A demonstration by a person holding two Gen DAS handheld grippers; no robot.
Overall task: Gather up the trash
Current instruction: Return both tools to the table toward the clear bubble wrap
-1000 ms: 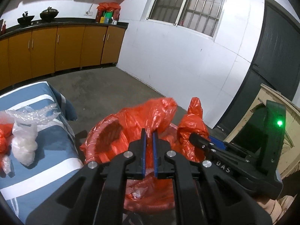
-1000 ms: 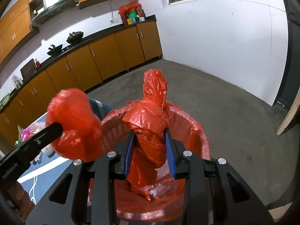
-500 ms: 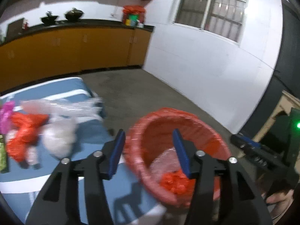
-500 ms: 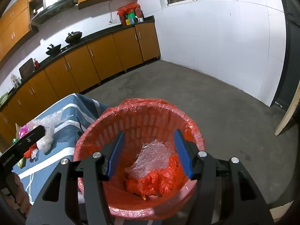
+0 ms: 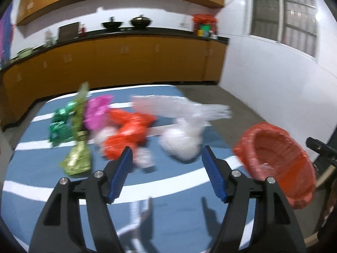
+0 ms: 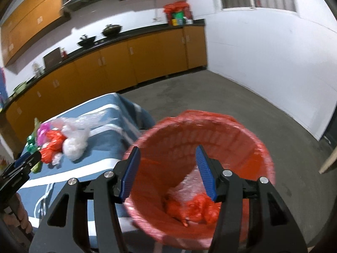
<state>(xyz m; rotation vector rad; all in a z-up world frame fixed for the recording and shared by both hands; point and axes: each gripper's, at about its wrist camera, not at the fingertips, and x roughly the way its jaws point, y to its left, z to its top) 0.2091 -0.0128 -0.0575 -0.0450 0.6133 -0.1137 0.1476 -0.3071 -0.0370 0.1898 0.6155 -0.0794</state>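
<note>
My left gripper (image 5: pixel 167 158) is open and empty above the blue striped table (image 5: pixel 168 210), facing a row of trash: a clear plastic bag (image 5: pixel 183 141), a red bag (image 5: pixel 126 132), a pink wrapper (image 5: pixel 96 109), a yellow-green wrapper (image 5: pixel 78 141) and a green wrapper (image 5: pixel 60 126). My right gripper (image 6: pixel 167 160) is open and empty over the red-lined basket (image 6: pixel 242 139), which holds red bags (image 6: pixel 193 208) and clear plastic (image 6: pixel 187 185). The basket (image 5: pixel 273 158) stands off the table's right end.
Orange cabinets (image 5: pixel 126 63) with a dark counter run along the far wall. A white wall with a window (image 5: pixel 284 10) is on the right. Bare concrete floor (image 6: pixel 242 101) lies beyond the basket. A wooden board (image 6: pixel 328 160) leans at the far right.
Both grippers have opened and dropped their red bags into the basket. My left gripper has swung left from the basket to face the trash on the table.
</note>
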